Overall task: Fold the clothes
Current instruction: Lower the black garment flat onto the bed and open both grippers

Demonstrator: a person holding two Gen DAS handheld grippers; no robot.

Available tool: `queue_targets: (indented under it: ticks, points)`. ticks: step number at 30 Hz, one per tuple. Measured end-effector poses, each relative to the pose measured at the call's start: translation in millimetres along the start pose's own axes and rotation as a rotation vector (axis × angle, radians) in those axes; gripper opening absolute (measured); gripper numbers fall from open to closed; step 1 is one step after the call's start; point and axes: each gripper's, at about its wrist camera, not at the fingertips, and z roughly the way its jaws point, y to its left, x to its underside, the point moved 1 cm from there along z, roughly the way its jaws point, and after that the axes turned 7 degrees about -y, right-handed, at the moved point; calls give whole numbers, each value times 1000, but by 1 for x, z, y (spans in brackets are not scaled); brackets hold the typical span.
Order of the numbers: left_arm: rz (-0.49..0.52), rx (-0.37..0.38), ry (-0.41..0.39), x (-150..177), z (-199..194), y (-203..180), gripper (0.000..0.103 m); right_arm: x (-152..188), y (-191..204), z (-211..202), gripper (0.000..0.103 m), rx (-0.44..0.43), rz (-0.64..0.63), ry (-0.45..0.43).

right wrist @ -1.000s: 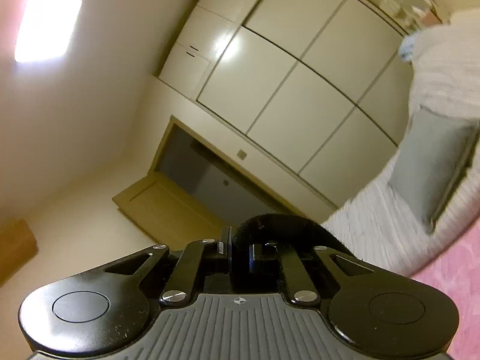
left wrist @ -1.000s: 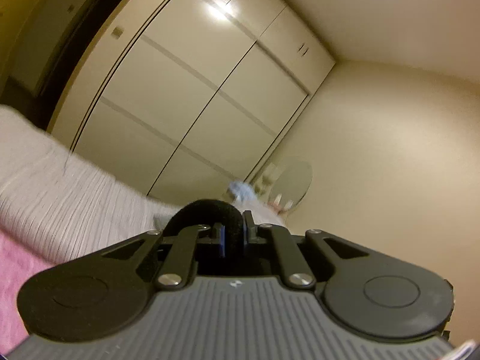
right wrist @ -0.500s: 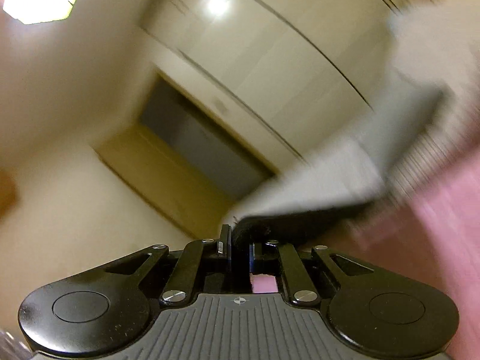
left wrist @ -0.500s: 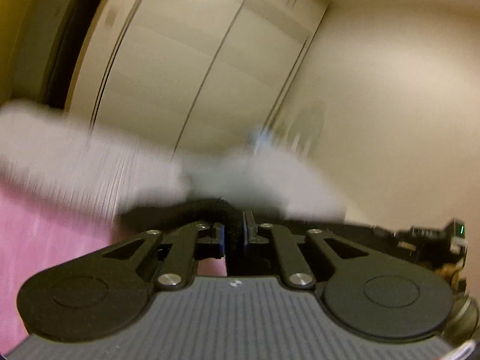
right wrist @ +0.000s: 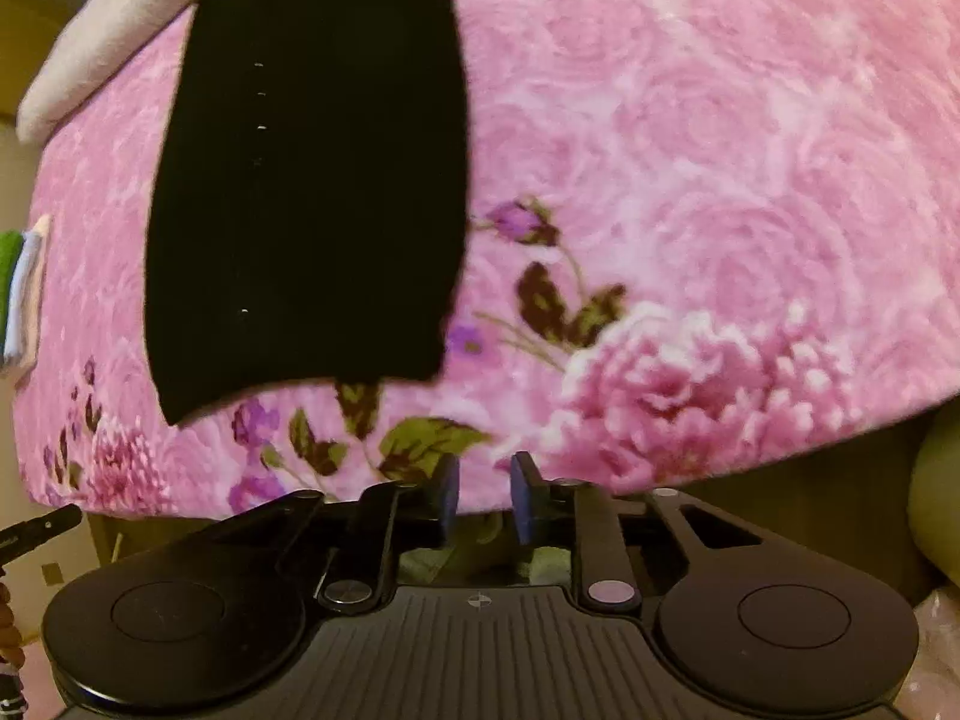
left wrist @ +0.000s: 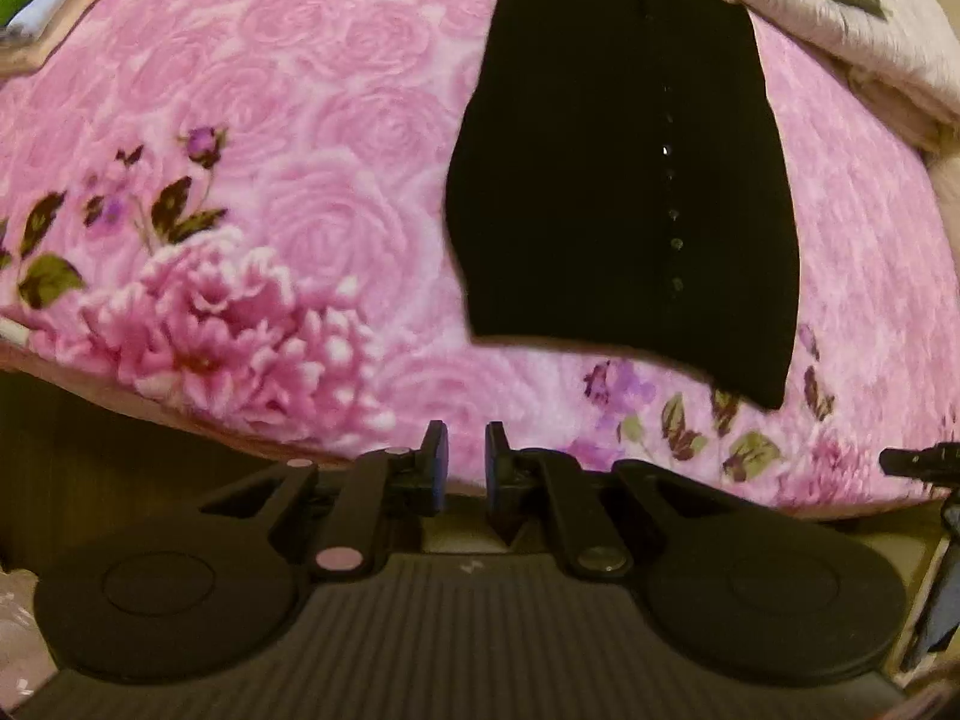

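Black garment [left wrist: 618, 180] laid flat and lengthwise on the pink rose-patterned blanket [left wrist: 270, 192], both grippers clear of it.

The dark cloth, with a line of small pale dots like buttons down it, lies as a long narrow panel with its near hem toward the bed's edge; whether it is spread for folding or already folded once, I cannot tell. The left gripper [left wrist: 466, 462] and right gripper [right wrist: 485, 495] hover off the near edge, jaws parted and empty, probably placed to take the hem corners. A pale quilted cover [left wrist: 840, 18] is bunched at the far end, and stacked green and white cloth [right wrist: 21, 294] sits at the side.
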Motion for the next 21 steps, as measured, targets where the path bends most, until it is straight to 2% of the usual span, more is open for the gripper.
queue_targets:
  ticks: [2, 4, 6, 9, 11, 15, 17, 21]
  points:
    - [-16, 14, -11, 6, 5, 1, 18, 6, 1, 1, 35, -35, 1, -46]
    - [-37, 39, -38, -4, 22, 2, 23, 14, 1, 5, 46, -67, 36, -91]
    - [-59, 57, -65, -14, 43, 7, 27, 19, 3, 16, 51, -110, 89, -134]
    - [-112, 104, -95, -27, 81, 22, 28, 26, 2, 43, 53, -151, 154, -192]
    - [-142, 142, -108, -33, 104, 34, 28, 26, -1, 67, 53, -138, 191, -241]
    - [-181, 219, -143, -35, 131, 53, 28, 30, -13, 94, 53, -170, 278, -354]
    - [-241, 278, -161, -30, 139, 61, 28, 31, -23, 105, 53, -225, 342, -389]
    - [-397, 397, -198, -16, 158, 80, 36, 37, -43, 125, 53, -366, 463, -443]
